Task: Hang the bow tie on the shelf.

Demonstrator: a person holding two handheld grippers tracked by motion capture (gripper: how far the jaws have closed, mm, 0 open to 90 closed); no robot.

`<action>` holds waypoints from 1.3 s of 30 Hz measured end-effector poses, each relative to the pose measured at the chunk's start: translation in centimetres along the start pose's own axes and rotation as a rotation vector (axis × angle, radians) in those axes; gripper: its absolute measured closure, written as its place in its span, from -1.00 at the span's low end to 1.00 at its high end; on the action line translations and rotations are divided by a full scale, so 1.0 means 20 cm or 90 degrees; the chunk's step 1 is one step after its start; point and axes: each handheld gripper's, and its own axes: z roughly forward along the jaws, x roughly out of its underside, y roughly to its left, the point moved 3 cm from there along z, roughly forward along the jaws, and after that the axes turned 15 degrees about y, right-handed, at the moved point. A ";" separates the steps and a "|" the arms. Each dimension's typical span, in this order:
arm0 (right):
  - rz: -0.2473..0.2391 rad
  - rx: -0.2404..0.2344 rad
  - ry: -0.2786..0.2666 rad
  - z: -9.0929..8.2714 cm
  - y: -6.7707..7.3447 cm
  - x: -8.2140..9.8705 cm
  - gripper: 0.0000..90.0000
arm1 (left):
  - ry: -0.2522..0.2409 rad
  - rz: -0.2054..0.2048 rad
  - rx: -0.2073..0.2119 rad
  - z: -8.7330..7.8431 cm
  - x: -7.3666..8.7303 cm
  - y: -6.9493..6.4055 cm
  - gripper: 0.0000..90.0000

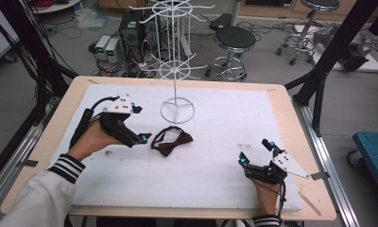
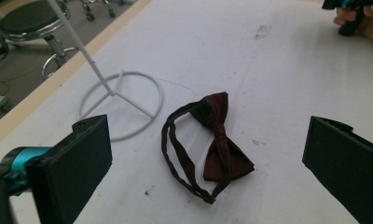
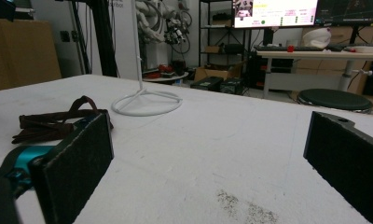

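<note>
The left gripper [image 1: 139, 124] hovers just beside the bow tie [image 1: 172, 140], jaws spread wide and holding nothing, while the right gripper [image 1: 256, 152] sits low over the white mat [image 1: 215, 123] well off to the other side, equally wide open and empty. From where I stand, the job looks like getting that dark red bow tie picked up, probably for the white wire display stand [image 1: 176, 61] just behind it. In the left gripper view the bow tie [image 2: 212, 140] lies flat between the jaws, its strap looped out toward the stand's ring base [image 2: 124, 105]. I'd close on the centre knot rather than the thin strap, which could slip or snag. Nothing lies between gripper and tie; the ring base nearby is the one thing to steer clear of.
</note>
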 end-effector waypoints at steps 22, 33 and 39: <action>0.001 0.002 -0.001 0.00 0.00 0.00 -0.98 | 0.100 0.040 0.038 0.35 -0.14 -0.06 -0.96; 0.002 0.000 0.000 0.00 0.00 0.00 -0.98 | 0.146 0.039 0.052 0.48 -0.15 -0.08 -0.96; 0.003 -0.001 -0.001 0.00 0.00 0.00 -0.98 | 0.170 0.044 0.063 0.54 -0.15 -0.09 -0.96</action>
